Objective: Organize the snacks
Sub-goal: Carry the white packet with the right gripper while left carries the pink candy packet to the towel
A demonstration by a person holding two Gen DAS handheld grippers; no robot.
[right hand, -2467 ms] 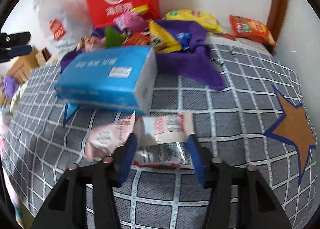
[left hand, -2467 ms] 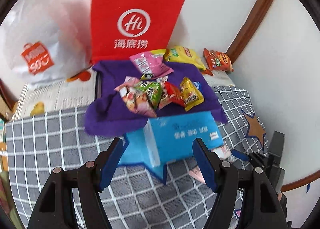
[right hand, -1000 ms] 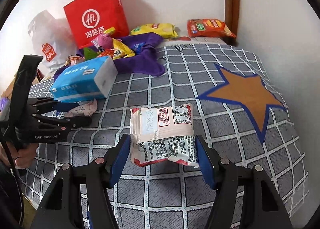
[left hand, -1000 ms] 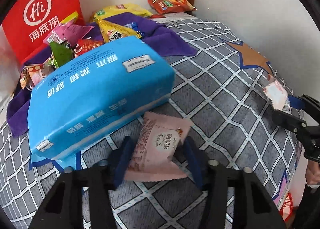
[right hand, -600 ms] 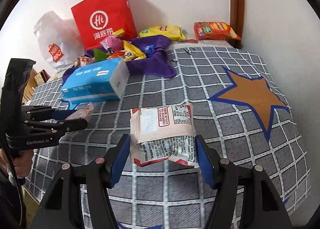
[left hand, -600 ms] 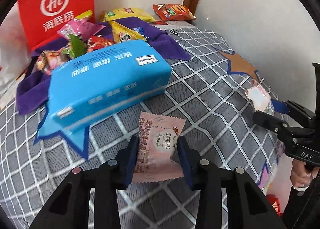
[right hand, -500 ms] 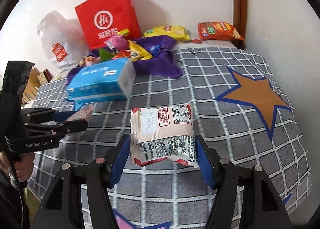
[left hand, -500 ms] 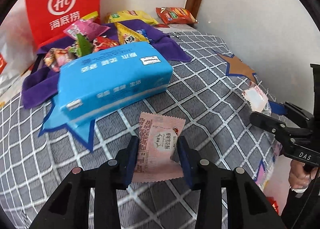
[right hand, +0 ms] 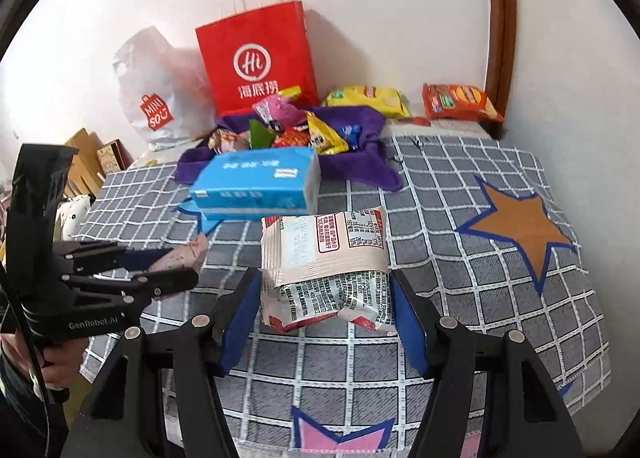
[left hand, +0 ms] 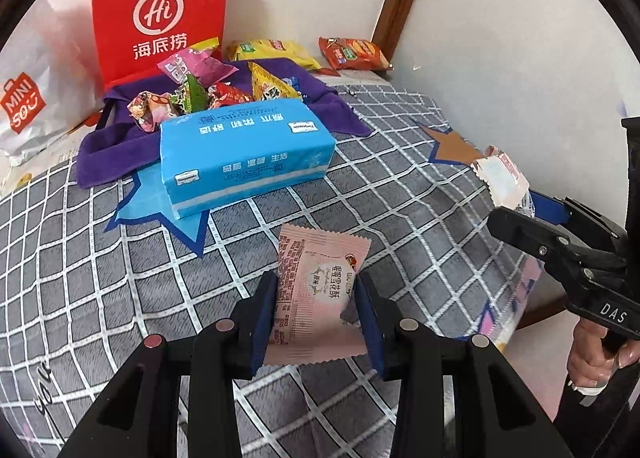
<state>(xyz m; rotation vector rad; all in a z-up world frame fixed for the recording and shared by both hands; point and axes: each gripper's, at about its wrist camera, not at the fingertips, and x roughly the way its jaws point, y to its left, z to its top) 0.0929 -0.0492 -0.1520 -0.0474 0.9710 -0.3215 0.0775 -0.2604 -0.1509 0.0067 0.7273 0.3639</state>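
A: What sits at the far left?

B: A white bag against the wall, then a red bag just right of it. In front of them a purple cloth carries a heap of small snacks.

A: And nearer?

B: A blue tissue pack lies on the checked cover, touching the cloth's near edge.

A: The left tongs?

B: The left tongs pinch a pink packet between the blue pads, lifted off the cover, near side of the tissue pack. In the right wrist view the same left tongs show at the left edge, a hand on the grip.

A: The right tongs?

B: The right tongs clamp a white packet, wider than the pink one, held above the cover; its printed back faces the camera. From the left wrist view they appear at the far right with the packet's end sticking out.

A: Farther right?

B: A yellow bag and an orange bag lie by the far wall, close to a brown wooden post. An orange star marks the cover on the right.
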